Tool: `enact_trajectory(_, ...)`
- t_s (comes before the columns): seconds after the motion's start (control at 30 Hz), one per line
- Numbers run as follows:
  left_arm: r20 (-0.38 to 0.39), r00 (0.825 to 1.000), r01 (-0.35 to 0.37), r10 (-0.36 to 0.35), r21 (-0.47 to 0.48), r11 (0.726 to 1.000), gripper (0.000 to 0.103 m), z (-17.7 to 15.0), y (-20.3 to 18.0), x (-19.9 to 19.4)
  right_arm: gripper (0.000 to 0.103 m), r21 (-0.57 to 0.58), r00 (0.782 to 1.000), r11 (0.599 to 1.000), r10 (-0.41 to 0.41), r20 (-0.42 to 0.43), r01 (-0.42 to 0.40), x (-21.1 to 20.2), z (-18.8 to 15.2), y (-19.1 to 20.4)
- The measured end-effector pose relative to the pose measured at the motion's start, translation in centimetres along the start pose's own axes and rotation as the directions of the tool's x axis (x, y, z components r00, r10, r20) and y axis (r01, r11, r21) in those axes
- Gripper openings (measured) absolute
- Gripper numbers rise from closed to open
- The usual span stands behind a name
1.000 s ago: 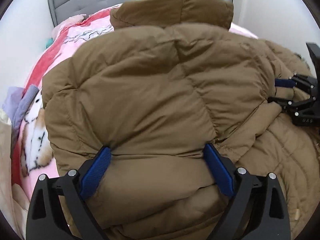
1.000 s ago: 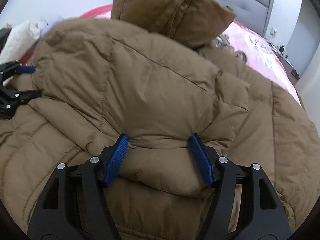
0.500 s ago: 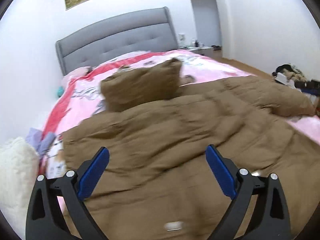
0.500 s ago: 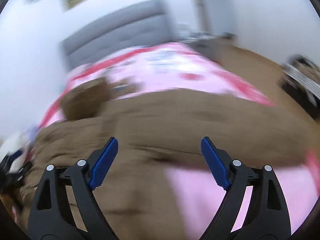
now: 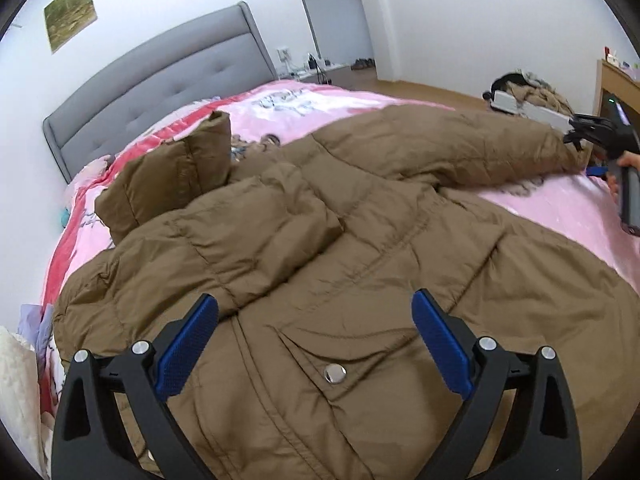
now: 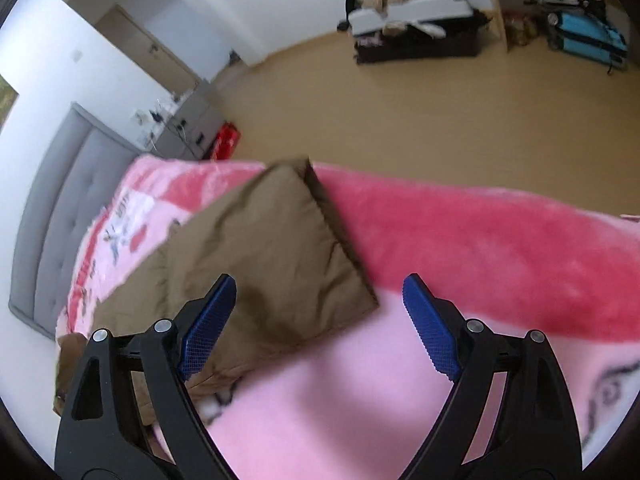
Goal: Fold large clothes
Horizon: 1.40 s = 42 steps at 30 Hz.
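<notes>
This is looking like a bedroom in a home. A bed (image 5: 568,204) with a pink blanket is filling most of both views, and a grey padded headboard (image 5: 160,84) is standing against the white wall at the upper left. Two framed pictures (image 5: 70,12) are hanging above it. A grey bedside cabinet (image 6: 188,128) with cables is sitting beside the bed at left of the right wrist view. An open suitcase (image 6: 416,28) heaped with clothes and a blue bag (image 6: 584,36) are lying on the tan floor (image 6: 400,112) at the top
</notes>
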State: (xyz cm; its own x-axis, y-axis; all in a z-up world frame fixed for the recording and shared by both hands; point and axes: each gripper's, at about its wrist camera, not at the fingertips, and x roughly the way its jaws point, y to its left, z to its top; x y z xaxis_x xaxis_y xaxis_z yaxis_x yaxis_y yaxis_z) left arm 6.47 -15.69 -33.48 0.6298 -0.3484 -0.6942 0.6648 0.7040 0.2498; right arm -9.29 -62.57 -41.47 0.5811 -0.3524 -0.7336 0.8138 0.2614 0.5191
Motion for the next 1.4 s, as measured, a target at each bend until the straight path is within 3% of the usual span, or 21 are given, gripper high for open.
enact_trajectory(0.07, -0.023, 1.0, -0.003, 0.003, -0.007, 1.0, 0.095, -0.2, 0.1, 0.1, 0.082, 0.02, 1.0, 1.0, -0.016, -0.014, 0.016, 1.6, -0.1, 0.3)
enact_trajectory(0.17, -0.047, 0.999, 0.0, -0.002, -0.043, 0.999, 0.095, -0.6, 0.4, -0.1, 0.068, 0.075, 0.994, 0.992, 0.096, 0.046, -0.099, 1.6, -0.4, 1.2)
enact_trajectory(0.27, -0.061, 0.998, 0.0, -0.005, -0.078, 0.997, 0.095, -1.0, 0.8, -0.1, 0.023, 0.099, 0.99, 0.985, 0.137, 0.045, -0.141, 2.1, 0.1, 2.0)
enact_trajectory(0.37, -0.077, 0.997, -0.003, -0.005, -0.101, 0.995, 0.095, -1.4, 1.2, 0.3, 0.022, 0.061, 0.981, 0.98, 0.184, 0.055, -0.187, 1.0, 0.7, 4.0)
enact_trajectory(0.43, -0.075, 0.997, 0.005, -0.013, -0.115, 0.993, 0.095, -1.6, 1.3, 0.3, 0.021, -0.025, 0.971, 0.975, 0.22, 0.089, -0.219, -1.0, 1.0, 6.6)
enact_trajectory(0.5, -0.073, 0.997, 0.005, -0.014, -0.121, 0.993, 0.095, -1.7, 1.5, 0.3, 0.021, -0.143, 0.94, 0.94, 0.326, 0.097, -0.311, -3.5, 1.3, 10.8)
enact_trajectory(0.6, -0.064, 0.998, 0.0, -0.01, -0.148, 0.989, 0.095, -1.8, 2.2, 0.0, 0.021, -0.311, 0.875, 0.841, 0.48, 0.057, -0.442, -7.3, 0.7, 18.2)
enact_trajectory(0.7, -0.076, 0.997, -0.008, -0.008, -0.206, 0.979, 0.095, -2.0, 4.0, -0.7, 0.021, -0.458, 0.769, 0.664, 0.636, -0.069, -0.59, -10.9, -2.1, 26.9)
enact_trajectory(0.73, -0.09, 0.996, -0.017, -0.003, -0.227, 0.974, 0.095, -2.2, 4.8, -0.9, 0.021, -0.509, 0.73, 0.587, 0.671, -0.13, -0.63, -12.0, -3.9, 30.3)
enact_trajectory(0.87, -0.083, 0.996, -0.033, 0.008, -0.296, 0.954, 0.095, -3.4, 8.5, -2.5, 0.021, -0.575, 0.618, 0.375, 0.723, -0.31, -0.727, -14.2, -10.7, 38.6)
enact_trajectory(0.93, -0.106, 0.994, -0.045, 0.01, -0.333, 0.942, 0.095, -4.5, 10.8, -3.2, 0.021, -0.61, 0.589, 0.282, 0.711, -0.385, -0.74, -14.8, -15.1, 42.0)
enact_trajectory(0.97, -0.109, 0.994, -0.048, 0.011, -0.345, 0.937, 0.095, -5.0, 11.6, -3.5, 0.021, -0.632, 0.584, 0.235, 0.692, -0.425, -0.738, -14.9, -17.7, 43.6)
enact_trajectory(1.0, -0.11, 0.994, -0.054, 0.015, -0.359, 0.932, 0.095, -5.8, 12.6, -4.0, 0.021, -0.661, 0.594, 0.193, 0.661, -0.459, -0.725, -14.7, -20.7, 45.1)
enact_trajectory(1.1, -0.122, 0.992, -0.074, 0.029, -0.39, 0.918, 0.095, -8.7, 15.1, -5.1, 0.021, -0.734, 0.65, 0.08, 0.535, -0.539, -0.675, -12.9, -29.3, 47.7)
enact_trajectory(1.2, -0.139, 0.99, -0.09, 0.034, -0.423, 0.902, 0.095, -12.0, 17.3, -6.2, 0.021, -0.745, 0.676, -0.021, 0.404, -0.617, -0.667, -10.6, -36.9, 47.9)
enact_trajectory(1.27, -0.139, 0.99, -0.086, 0.025, -0.453, 0.887, 0.095, -13.9, 18.5, -7.0, 0.021, -0.754, 0.705, -0.083, 0.299, -0.643, -0.652, -8.9, -41.7, 47.3)
enact_trajectory(1.33, -0.128, 0.992, -0.079, 0.019, -0.484, 0.872, 0.095, -15.1, 19.5, -7.8, 0.021, -0.755, 0.725, -0.126, 0.215, -0.654, -0.644, -7.4, -45.3, 46.2)
enact_trajectory(1.4, -0.115, 0.993, -0.081, 0.025, -0.517, 0.852, 0.095, -16.2, 20.6, -8.4, 0.021, -0.754, 0.735, -0.142, 0.167, -0.657, -0.642, -6.1, -47.0, 46.0)
